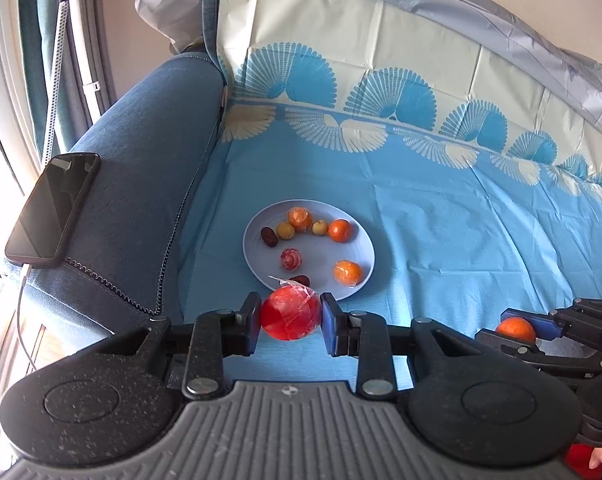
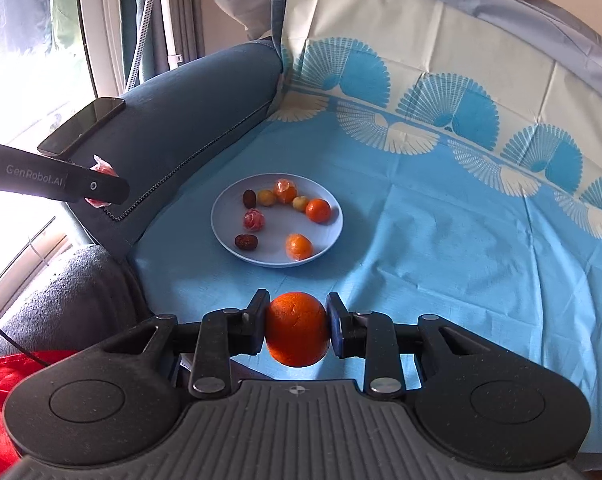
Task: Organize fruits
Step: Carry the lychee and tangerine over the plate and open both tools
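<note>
A pale blue plate [image 1: 361, 242] [image 2: 229, 204] sits on the blue cloth and holds several small fruits: oranges, yellow fruits, dark dates and a wrapped red-white fruit. My left gripper [image 1: 291, 318] is shut on a red fruit wrapped in plastic film [image 1: 291, 316], held just in front of the plate's near rim. In the right wrist view the left gripper [image 2: 101, 186] shows at the left with the wrapped fruit [image 2: 103, 170]. My right gripper [image 2: 297, 328] is shut on a large orange [image 2: 297, 328], held above the cloth short of the plate; it also shows in the left wrist view [image 1: 517, 328].
A blue sofa armrest [image 1: 141, 184] stands left of the plate with a black phone [image 1: 53, 210] on it and a cable hanging down. The patterned cloth [image 1: 461, 220] covers the seat and backrest. A grey blanket [image 2: 61, 292] and red fabric [image 2: 1, 392] lie at the lower left.
</note>
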`<state>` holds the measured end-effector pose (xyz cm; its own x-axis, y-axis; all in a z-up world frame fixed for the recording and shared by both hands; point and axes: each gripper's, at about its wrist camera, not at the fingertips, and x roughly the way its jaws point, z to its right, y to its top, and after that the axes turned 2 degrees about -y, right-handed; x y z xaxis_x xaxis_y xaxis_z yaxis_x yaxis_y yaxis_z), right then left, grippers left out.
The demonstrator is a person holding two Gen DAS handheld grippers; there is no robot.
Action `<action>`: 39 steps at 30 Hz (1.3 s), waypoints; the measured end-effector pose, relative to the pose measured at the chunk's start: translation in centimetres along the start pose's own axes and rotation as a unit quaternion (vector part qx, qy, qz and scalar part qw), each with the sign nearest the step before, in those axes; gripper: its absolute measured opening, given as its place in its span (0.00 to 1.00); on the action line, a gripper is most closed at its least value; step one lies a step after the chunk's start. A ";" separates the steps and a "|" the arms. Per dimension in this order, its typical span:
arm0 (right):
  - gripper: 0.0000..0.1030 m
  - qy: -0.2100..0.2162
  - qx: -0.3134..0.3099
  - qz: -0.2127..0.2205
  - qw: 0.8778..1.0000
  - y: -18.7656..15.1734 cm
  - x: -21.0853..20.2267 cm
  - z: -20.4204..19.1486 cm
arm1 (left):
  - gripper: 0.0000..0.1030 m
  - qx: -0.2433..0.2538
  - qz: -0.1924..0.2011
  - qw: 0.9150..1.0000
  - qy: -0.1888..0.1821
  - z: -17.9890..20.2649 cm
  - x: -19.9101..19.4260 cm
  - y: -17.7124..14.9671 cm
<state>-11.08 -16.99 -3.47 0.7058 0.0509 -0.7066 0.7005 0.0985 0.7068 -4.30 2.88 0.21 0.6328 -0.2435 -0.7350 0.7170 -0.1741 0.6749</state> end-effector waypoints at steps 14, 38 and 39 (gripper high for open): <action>0.31 0.007 -0.008 -0.009 1.000 4.1 6.6 1.0 | 0.33 0.016 -0.036 0.999 0.001 -0.8 8.5 3.9; 0.32 0.028 -0.027 -0.065 0.997 7.7 24.6 3.2 | 0.34 0.050 -0.119 0.991 0.018 -1.5 26.8 7.8; 0.32 0.030 -0.030 -0.065 0.997 7.7 24.9 3.1 | 0.35 0.052 -0.119 0.991 0.018 -1.4 27.0 7.9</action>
<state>12.19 -18.07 -15.54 0.6004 0.0934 -0.7942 0.7770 0.1667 0.6070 18.87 -3.72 -14.45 0.4602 -0.1496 -0.8751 0.8145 -0.3211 0.4832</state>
